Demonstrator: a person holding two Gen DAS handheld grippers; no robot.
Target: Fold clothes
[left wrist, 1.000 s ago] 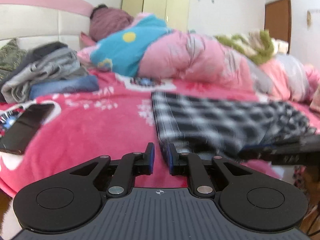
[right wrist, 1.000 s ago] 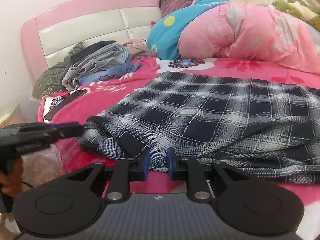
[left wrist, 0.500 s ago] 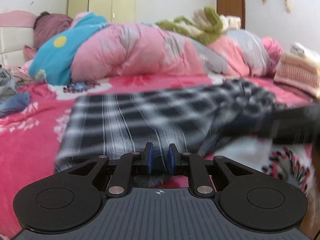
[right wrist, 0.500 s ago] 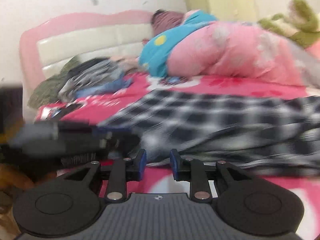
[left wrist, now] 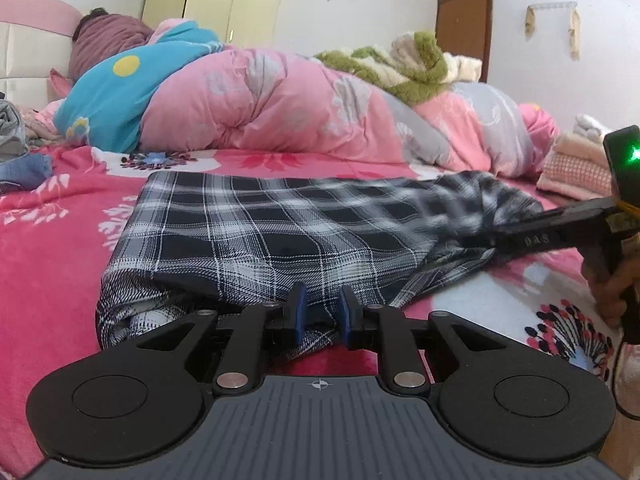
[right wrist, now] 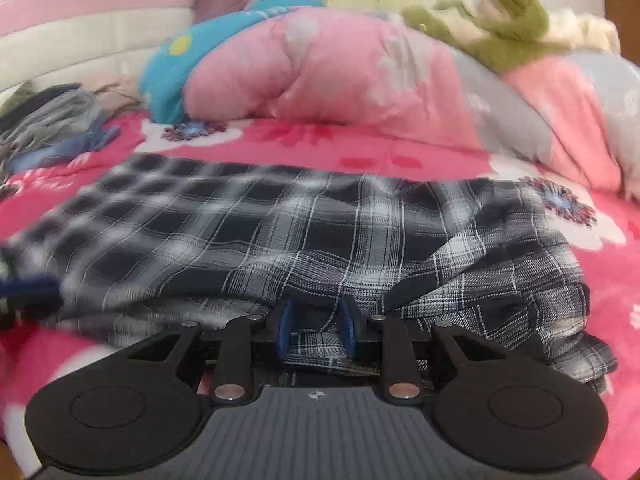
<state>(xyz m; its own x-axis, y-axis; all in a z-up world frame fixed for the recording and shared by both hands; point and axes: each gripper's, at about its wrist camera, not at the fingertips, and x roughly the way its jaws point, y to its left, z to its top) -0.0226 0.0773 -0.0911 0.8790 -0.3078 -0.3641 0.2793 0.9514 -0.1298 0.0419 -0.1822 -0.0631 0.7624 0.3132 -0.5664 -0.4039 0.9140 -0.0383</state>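
Observation:
A black-and-white plaid garment (left wrist: 248,232) lies spread on the pink flowered bedspread (left wrist: 60,280), its near edge bunched up. My left gripper (left wrist: 323,314) sits low at the near left corner of that edge. Its blue pads stand a little apart, with a fold of the plaid between them but not pinched. My right gripper (right wrist: 317,326) is at the near edge further right on the garment (right wrist: 280,240), its jaws wider, with plaid cloth lying loose between the pads. From the left wrist view, the right gripper (left wrist: 484,240) reaches into the cloth, held by a hand (left wrist: 612,284).
A rolled pink quilt (left wrist: 260,108), a blue pillow (left wrist: 120,80) and a green-and-cream blanket (left wrist: 404,60) lie along the far side. A pile of grey and denim clothes (right wrist: 52,128) sits at the left by the headboard. Folded items (left wrist: 580,160) are stacked at the right.
The left wrist view has swung right, away from the phone and the clothes pile, and dropped to the garment's near edge. The right gripper has slid right along that edge, and its jaws stand wider.

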